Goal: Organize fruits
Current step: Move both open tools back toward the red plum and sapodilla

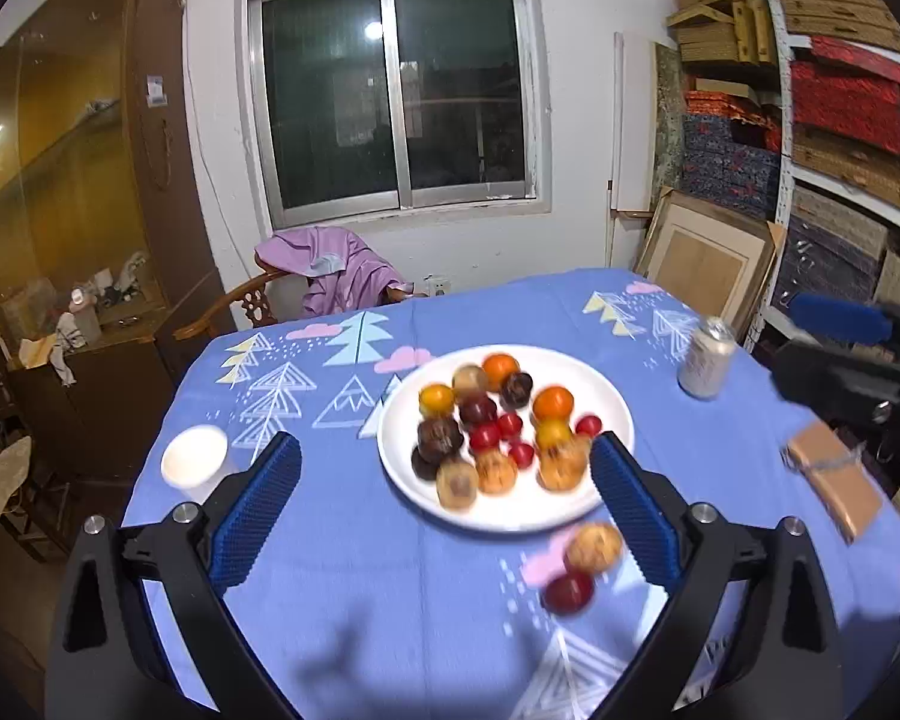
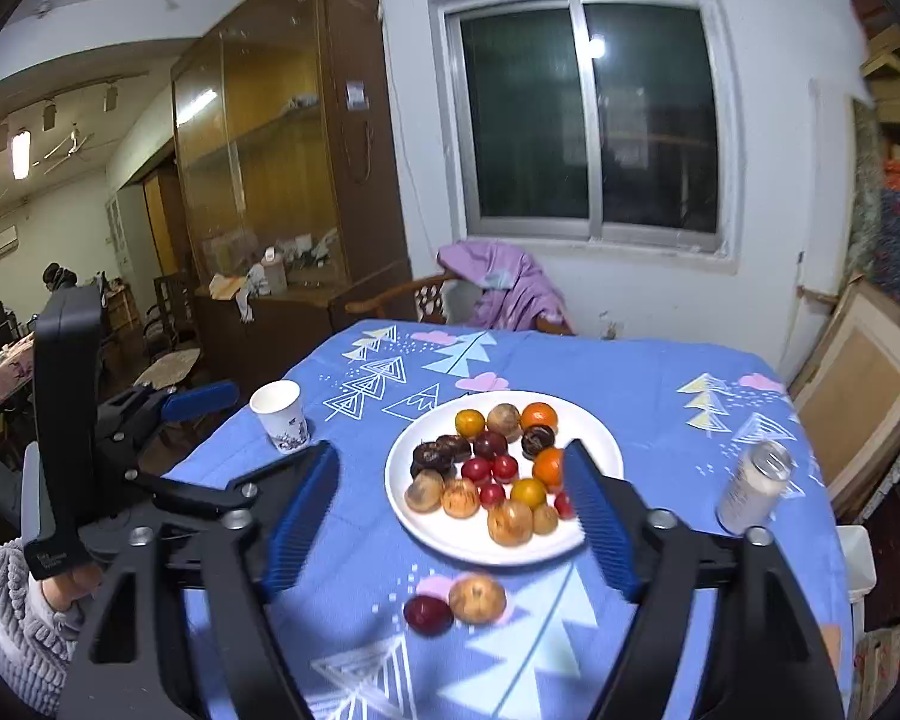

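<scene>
A white plate (image 1: 606,402) (image 2: 408,462) on the blue tablecloth holds several small fruits: orange, yellow, red, dark brown and tan ones. Off the plate, on the cloth near its front rim, lie a tan fruit (image 1: 593,547) (image 2: 477,598) and a dark red fruit (image 1: 568,593) (image 2: 428,615) side by side. My left gripper (image 1: 444,492) hovers above the table, open and empty. My right gripper (image 2: 450,516) is open too, with nothing between its pads, above the plate's front edge. The left gripper also shows at the left edge of the right wrist view, held by a hand in a grey sleeve.
A white paper cup (image 1: 193,463) (image 2: 281,417) stands left of the plate. A silver can (image 1: 707,359) (image 2: 753,487) stands to the right. A small brown packet (image 1: 834,480) lies at the table's right edge. A chair with purple cloth (image 1: 336,276) is behind the table.
</scene>
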`<state>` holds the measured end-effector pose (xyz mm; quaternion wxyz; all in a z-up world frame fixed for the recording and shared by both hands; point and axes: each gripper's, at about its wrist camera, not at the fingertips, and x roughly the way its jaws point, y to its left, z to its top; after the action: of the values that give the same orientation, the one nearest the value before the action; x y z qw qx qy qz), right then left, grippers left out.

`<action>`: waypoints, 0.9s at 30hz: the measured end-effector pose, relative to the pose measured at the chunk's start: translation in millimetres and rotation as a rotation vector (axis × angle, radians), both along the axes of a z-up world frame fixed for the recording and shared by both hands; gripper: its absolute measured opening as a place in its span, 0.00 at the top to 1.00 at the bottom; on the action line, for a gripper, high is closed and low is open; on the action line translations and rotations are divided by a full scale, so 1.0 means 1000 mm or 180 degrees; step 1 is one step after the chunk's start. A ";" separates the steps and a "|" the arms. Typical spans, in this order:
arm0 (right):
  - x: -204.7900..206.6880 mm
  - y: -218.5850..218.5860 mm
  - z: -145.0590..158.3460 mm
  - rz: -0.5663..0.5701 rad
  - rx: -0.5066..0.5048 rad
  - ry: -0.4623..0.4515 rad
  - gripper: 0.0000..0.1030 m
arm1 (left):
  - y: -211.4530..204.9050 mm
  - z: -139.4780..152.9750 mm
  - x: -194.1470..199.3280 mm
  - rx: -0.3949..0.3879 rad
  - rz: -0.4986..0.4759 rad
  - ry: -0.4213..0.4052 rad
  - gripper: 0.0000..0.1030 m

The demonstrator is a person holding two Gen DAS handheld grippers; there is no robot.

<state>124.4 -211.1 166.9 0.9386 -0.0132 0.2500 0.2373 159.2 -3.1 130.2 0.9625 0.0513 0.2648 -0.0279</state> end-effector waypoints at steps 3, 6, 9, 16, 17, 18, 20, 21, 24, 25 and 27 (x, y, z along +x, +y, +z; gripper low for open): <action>-0.036 -0.010 -0.019 -0.0119 -0.0005 -0.0148 0.12 | -0.009 -0.023 -0.029 -0.0021 -0.0017 0.0022 0.04; -0.064 -0.022 -0.048 -0.0250 0.0101 -0.0321 0.03 | -0.019 -0.061 -0.047 -0.0074 -0.0023 0.0098 0.04; -0.074 -0.035 -0.079 -0.0515 0.0344 -0.0490 0.03 | -0.029 -0.101 -0.043 -0.0042 -0.0022 0.0266 0.04; -0.046 -0.061 -0.133 -0.0993 0.0624 0.0018 0.03 | -0.045 -0.146 -0.010 0.0253 -0.0014 0.0526 0.04; -0.043 -0.064 -0.137 -0.1001 0.0702 0.0154 0.03 | -0.045 -0.146 -0.007 0.0236 -0.0026 0.0531 0.04; -0.041 -0.065 -0.140 -0.1010 0.0732 0.0230 0.03 | -0.047 -0.146 -0.004 0.0237 -0.0025 0.0525 0.04; -0.039 -0.065 -0.145 -0.1003 0.0703 0.0315 0.03 | -0.049 -0.148 0.004 0.0253 -0.0033 0.0538 0.04; -0.039 -0.064 -0.146 -0.1010 0.0674 0.0311 0.03 | -0.050 -0.149 0.007 0.0260 -0.0040 0.0566 0.04; -0.040 -0.058 -0.148 -0.1016 0.0609 0.0284 0.03 | -0.053 -0.157 0.021 0.0285 -0.0061 0.0748 0.04; -0.040 -0.058 -0.149 -0.1021 0.0597 0.0282 0.03 | -0.053 -0.157 0.025 0.0287 -0.0055 0.0775 0.04; -0.039 -0.055 -0.150 -0.1031 0.0569 0.0308 0.03 | -0.052 -0.159 0.031 0.0283 -0.0046 0.0819 0.04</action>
<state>85.3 -266.4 16.7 0.9489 0.1221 0.2716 0.1048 189.9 -55.1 -28.4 0.9171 0.0919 0.3867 -0.0295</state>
